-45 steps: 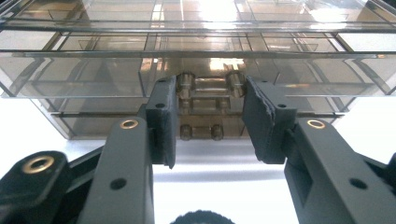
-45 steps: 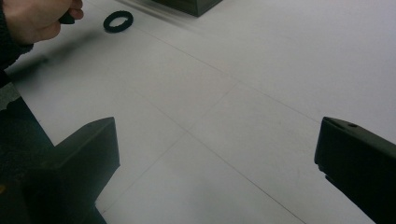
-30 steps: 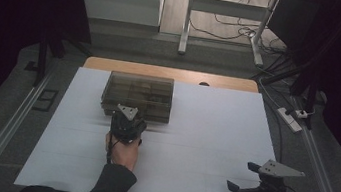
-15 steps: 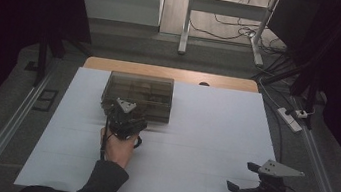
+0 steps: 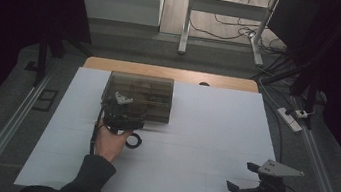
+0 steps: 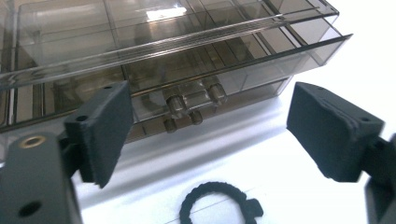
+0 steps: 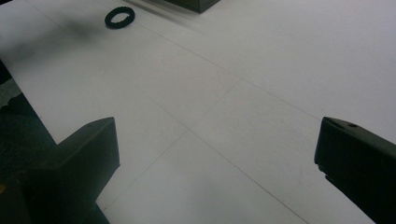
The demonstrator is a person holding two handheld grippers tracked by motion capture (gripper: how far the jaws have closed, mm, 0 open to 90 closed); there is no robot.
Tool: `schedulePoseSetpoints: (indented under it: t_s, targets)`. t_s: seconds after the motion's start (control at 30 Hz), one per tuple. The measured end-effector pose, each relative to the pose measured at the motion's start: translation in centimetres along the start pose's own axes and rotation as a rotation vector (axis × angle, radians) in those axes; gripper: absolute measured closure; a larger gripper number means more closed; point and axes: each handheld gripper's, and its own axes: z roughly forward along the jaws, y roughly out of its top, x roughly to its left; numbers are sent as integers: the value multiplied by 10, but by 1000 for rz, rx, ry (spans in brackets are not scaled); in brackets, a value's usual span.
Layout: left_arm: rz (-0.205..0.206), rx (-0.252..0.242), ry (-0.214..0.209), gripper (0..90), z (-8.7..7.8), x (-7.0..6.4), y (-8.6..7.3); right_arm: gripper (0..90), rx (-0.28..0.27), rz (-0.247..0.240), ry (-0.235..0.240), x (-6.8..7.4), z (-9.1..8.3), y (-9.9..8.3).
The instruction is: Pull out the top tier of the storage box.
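Observation:
A smoky transparent drawer box [image 5: 139,94] stands on the white sheet at the back middle. In the left gripper view its lower drawer [image 6: 219,79] sticks out slightly, with a clear knobbed handle [image 6: 191,100] facing me. My left gripper [image 5: 123,113] is open right in front of the box, its jaws wide on either side of the handle [image 6: 212,130]. A black ribbed ring [image 5: 134,140] lies on the sheet just below it [image 6: 217,205]. My right gripper [image 5: 238,190] is open near the front right, holding nothing [image 7: 215,158].
The white sheet [image 5: 214,132] covers a wooden table [image 5: 171,74]. In the right gripper view the ring [image 7: 119,17] lies far off at the top left. A power strip [image 5: 290,118] and cables lie on the floor to the right. Metal rails run along both sides.
My left gripper has moved forward to the front of the drawer box, uncovering the black ring beside the hand. The right gripper has stayed where it was.

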Motion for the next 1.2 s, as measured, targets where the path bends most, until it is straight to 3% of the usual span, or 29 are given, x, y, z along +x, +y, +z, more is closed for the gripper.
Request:
schedulePoseSetpoints:
  t_s: [0.07, 0.13, 0.17, 0.23, 0.27, 0.3, 0.37, 0.5, 0.6, 0.67, 0.7, 0.9, 1.07, 1.13, 1.2]
  targets:
    - [6, 4, -10, 123, -1, 2, 1, 0, 1, 0, 1, 0, 0, 0]
    - [21, 17, -39, 109, -4, 6, 4, 0, 3, -1, 2, 0, 0, 0]
    - [41, 24, -73, 105, -6, 10, 6, 0, 3, -1, 2, 0, 0, 0]
    - [53, 34, -87, 96, -7, 12, 9, 0, 3, -2, 2, 0, 0, 0]
    - [72, 13, -107, 66, -10, 16, 11, 0, 6, -2, 2, 0, 0, 0]
    - [72, 13, -107, 60, -10, 16, 11, 0, 6, -3, 1, 0, 0, 0]
    - [90, 18, -170, 37, -12, 22, 13, 0, 8, -5, 1, 0, 0, 0]
    - [113, 21, -196, 17, -13, 25, 14, 0, 9, -6, 1, 0, 1, 0]
    - [118, 31, -252, 24, -14, 29, 14, 0, 9, -3, 2, 0, 0, 0]
    - [139, 39, -283, 29, -14, 31, 15, 0, 9, -4, 3, 0, 0, 0]
    - [168, 39, -308, 30, -14, 34, 16, 0, 9, -4, 4, 0, 0, 0]
    - [197, 38, -342, 0, -15, 40, 20, 0, 10, -5, 5, 0, 1, 0]
    - [255, 36, -339, 0, -14, 42, 23, 0, 11, -5, 5, 0, 1, 0]
    - [287, 62, -322, 0, -12, 45, 26, 0, 12, -6, 5, 0, 1, 0]
    - [293, 68, -313, 0, -11, 45, 26, 0, 12, -5, 5, 0, 1, 0]
